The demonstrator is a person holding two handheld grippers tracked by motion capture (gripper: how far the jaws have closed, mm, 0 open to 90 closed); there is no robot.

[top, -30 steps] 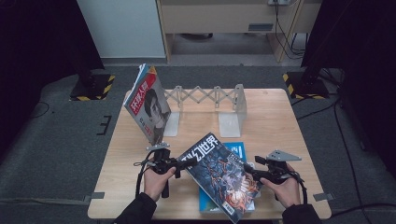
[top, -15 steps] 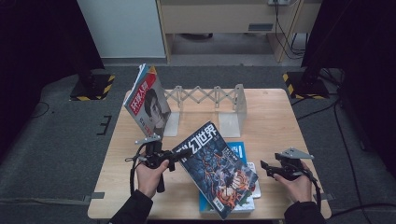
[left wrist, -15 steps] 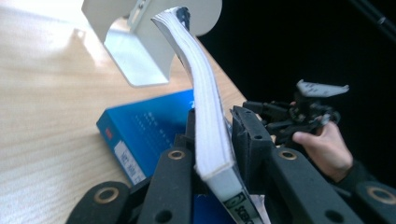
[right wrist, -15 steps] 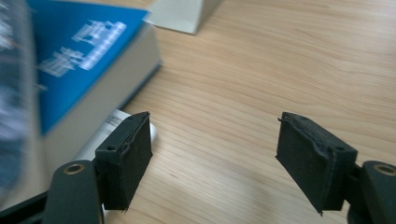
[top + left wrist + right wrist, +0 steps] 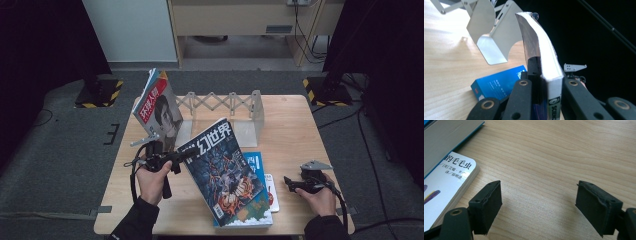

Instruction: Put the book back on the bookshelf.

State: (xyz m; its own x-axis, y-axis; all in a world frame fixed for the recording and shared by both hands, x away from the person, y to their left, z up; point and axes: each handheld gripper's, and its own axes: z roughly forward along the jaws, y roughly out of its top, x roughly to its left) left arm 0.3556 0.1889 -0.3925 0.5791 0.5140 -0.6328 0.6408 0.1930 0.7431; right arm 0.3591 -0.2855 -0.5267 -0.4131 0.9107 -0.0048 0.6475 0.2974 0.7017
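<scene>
Two claws, left claw (image 5: pixel 186 155) clamping magazine (image 5: pixel 225 170) hiding blue book (image 5: pixel 255 162), right claw (image 5: pixel 289 182) open.

The magazine (image 5: pixel 224 170) is a glossy issue with large white Chinese characters across the top of a dark, busy cover illustration in blues, reds and oranges. It is lifted off the desk (image 5: pixel 295 125) and tilted, its title end raised toward the far edge and its lower end hanging over the near edge region, above the flat blue book (image 5: pixel 253 162) in the near middle. Its left edge is pinched at the spine. In the left gripper view the magazine (image 5: pixel 541 57) stands on edge, its white page block thick, the far end curving over to one side.
</scene>
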